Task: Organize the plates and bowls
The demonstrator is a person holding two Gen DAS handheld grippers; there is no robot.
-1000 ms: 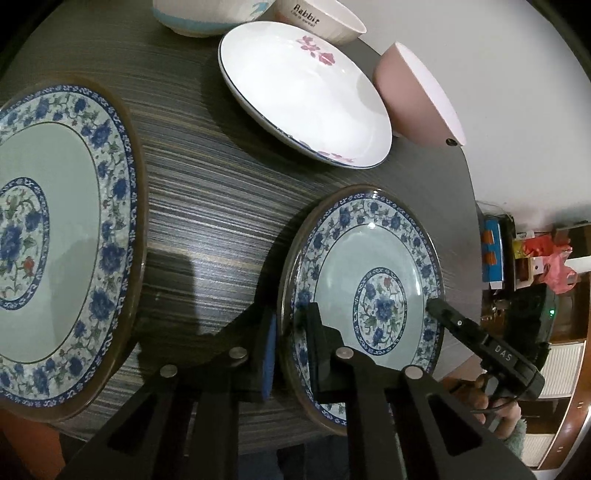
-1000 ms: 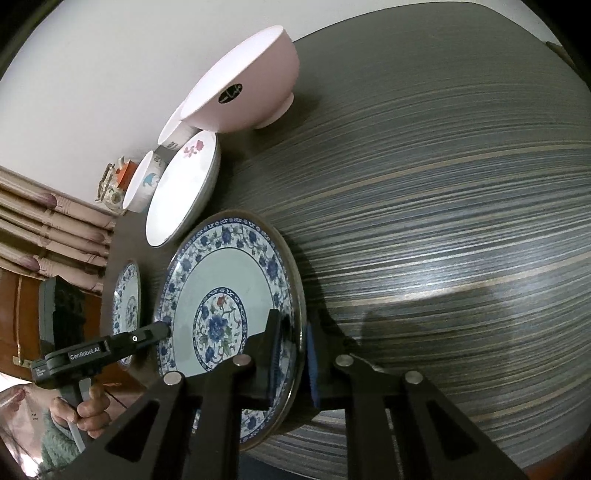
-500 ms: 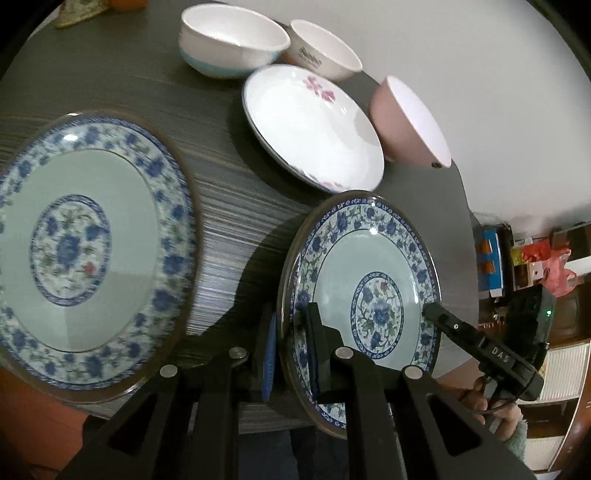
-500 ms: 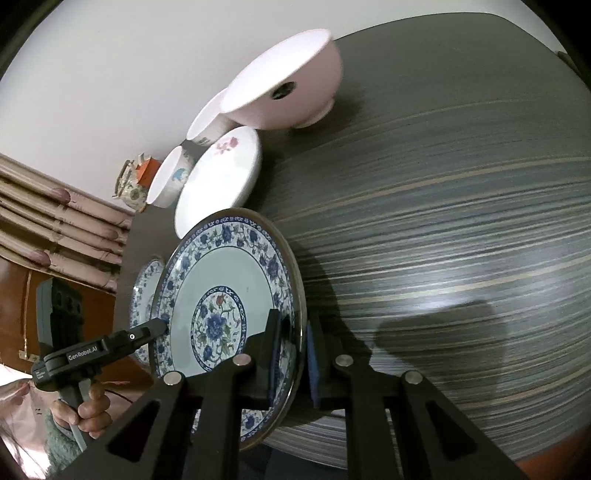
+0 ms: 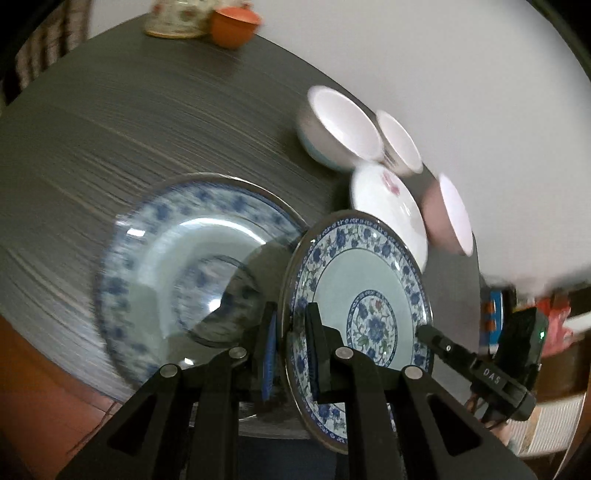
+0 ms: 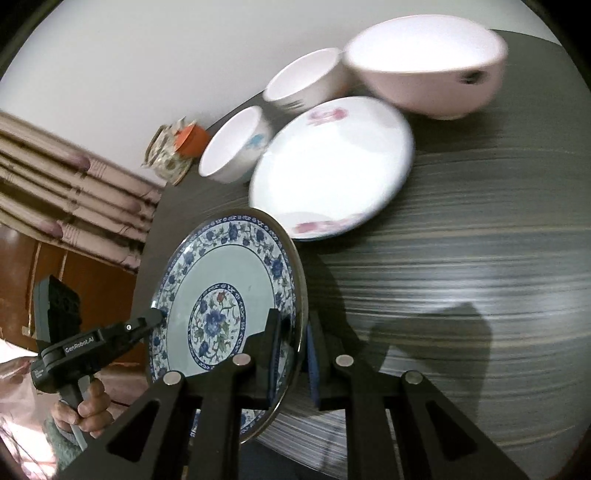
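Left gripper [image 5: 290, 345]: jaws clenched on the rim of the small blue floral plate [image 5: 364, 291], one finger on each face; the plate is clear of the table [image 5: 147, 122] and tilted steeply. Right gripper [image 6: 293, 350]: likewise clamped on the opposite rim of the same plate; in the left wrist view it shows at 4 o'clock of the plate, touching its edge.

In the left wrist view, a larger blue floral plate [image 5: 173, 266] lies flat on the table at 9 o'clock of the held plate, blurred; at 1 o'clock sits a white plate with pink flowers [image 5: 388, 214]; beyond it, a white bowl with a blue base [image 5: 336, 129], a smaller white bowl [image 5: 400, 147] and a pink bowl [image 5: 448, 218].

At 11 o'clock, far across the table, stands an orange cup [image 5: 234, 31] beside a patterned container [image 5: 173, 20].

In the right wrist view, a hand [image 6: 88, 410] grips the left tool's handle.
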